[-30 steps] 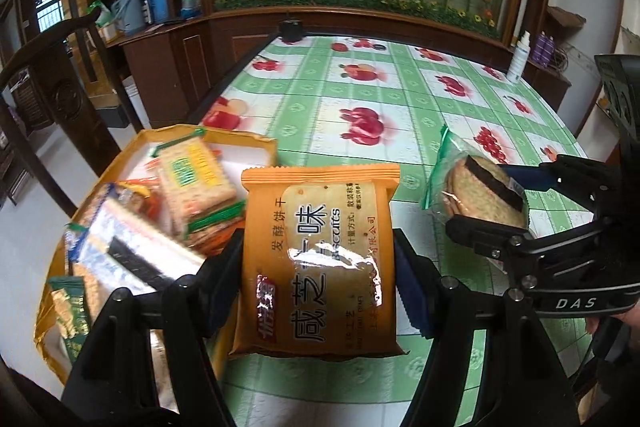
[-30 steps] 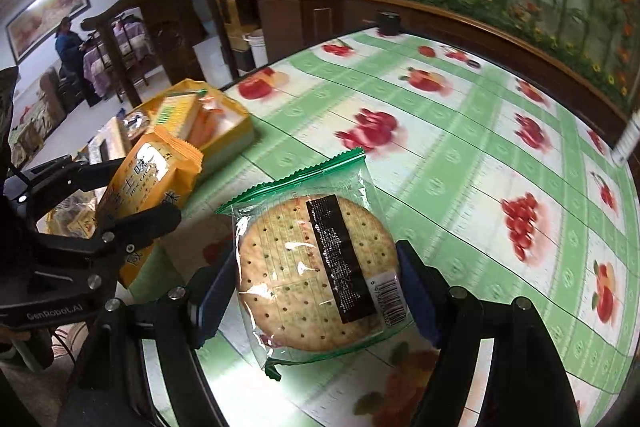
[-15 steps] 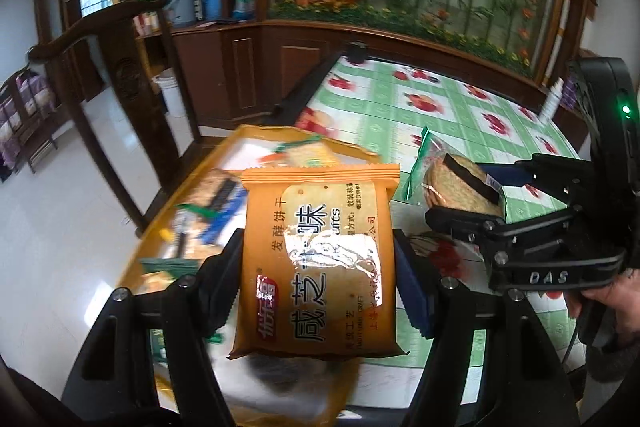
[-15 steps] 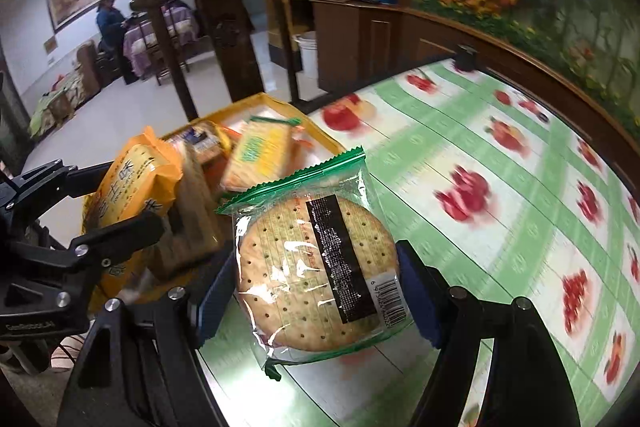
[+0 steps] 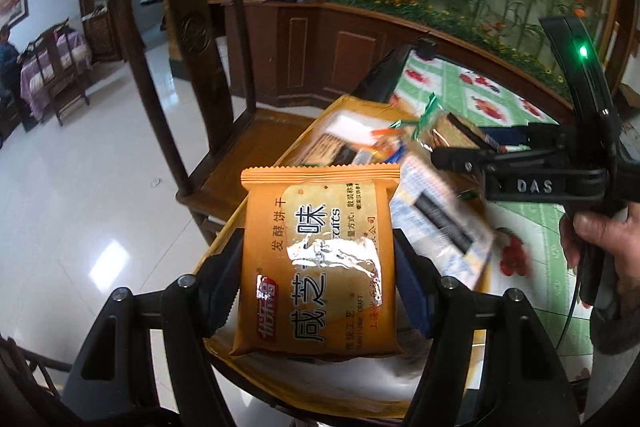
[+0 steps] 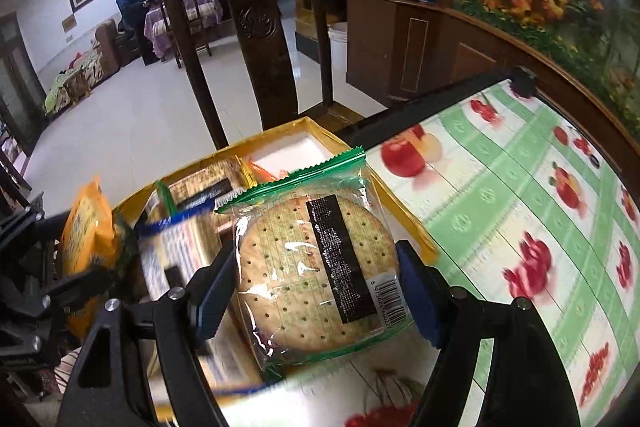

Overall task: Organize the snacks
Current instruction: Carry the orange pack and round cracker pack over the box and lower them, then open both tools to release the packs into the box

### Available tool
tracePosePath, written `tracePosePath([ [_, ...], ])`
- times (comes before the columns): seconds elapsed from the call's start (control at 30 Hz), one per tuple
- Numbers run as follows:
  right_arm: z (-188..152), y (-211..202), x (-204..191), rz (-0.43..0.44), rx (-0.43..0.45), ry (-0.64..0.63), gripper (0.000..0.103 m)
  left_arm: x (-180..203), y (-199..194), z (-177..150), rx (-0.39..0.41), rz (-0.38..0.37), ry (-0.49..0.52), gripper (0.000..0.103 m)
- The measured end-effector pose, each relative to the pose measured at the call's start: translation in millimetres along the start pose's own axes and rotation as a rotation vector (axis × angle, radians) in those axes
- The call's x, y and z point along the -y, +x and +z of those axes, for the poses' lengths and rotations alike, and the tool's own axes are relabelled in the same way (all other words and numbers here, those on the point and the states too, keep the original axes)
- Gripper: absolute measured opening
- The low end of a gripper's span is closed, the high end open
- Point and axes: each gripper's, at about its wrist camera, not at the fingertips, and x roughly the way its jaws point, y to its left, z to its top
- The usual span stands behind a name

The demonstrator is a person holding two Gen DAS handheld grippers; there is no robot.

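The left claw (image 5: pixel 318 279) pinches an orange biscuit packet (image 5: pixel 318 259) by its two long sides, holding it upright in the air above the near end of the yellow box (image 6: pixel 404 223). The right claw (image 6: pixel 316 291) is pressed onto a round cracker pack (image 6: pixel 316 267) in clear and green wrap, which hangs over the box's edge where it meets the desk (image 6: pixel 520 227). Both snacks are off the desk and carried, not yet let go.

Just beyond the claws, the box already holds several packets, among them a white and blue one (image 6: pixel 176 251) lying along its near side; the far corner shows a bare white bottom. The box sits at the desk's edge, beside a dark wooden chair (image 6: pixel 256 27).

The step in hand looks like the delivery of both snacks into the box. The next move probably calls for lowering each packet onto a free spot, likely toward the bare far corner, before spreading the claws.
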Motion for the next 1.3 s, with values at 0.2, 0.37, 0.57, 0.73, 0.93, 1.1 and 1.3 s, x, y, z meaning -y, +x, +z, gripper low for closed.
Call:
tracePosePath([
  [0.2,9.8,19.0,-24.9,-0.073,-0.026,-0.090,0.078,-5.5,14.1,-4.3,-0.024,0.015,-0.007,0.070],
  [0.37,8.5,18.7,-31.4,-0.106,-0.016,-0.113,0.081,-3.6,21.5,-8.7,-0.028,0.038,0.003,0.070],
  [0.57,2.2,4.8,-23.7,-0.068,0.015,-0.055,0.083,-1.8,22.2,-12.1,-0.012,0.067,0.000,0.072],
  [0.73,-6.5,-5.1,-20.2,-0.046,0.041,-0.018,0.084,-2.7,16.3,-13.8,0.013,0.082,-0.008,0.078],
  [0.93,-18.6,-28.1,-14.9,-0.043,0.105,0.037,0.084,0.0,0.4,-10.8,0.083,0.122,-0.001,0.082],
  [1.1,-35.2,-48.4,-13.9,-0.084,0.169,0.103,0.087,10.7,-9.4,-10.1,0.152,0.135,0.009,0.086],
  [1.3,-62.6,-60.5,-15.3,-0.147,0.214,0.192,0.087,23.5,-15.8,-13.2,0.192,0.129,0.012,0.088],
])
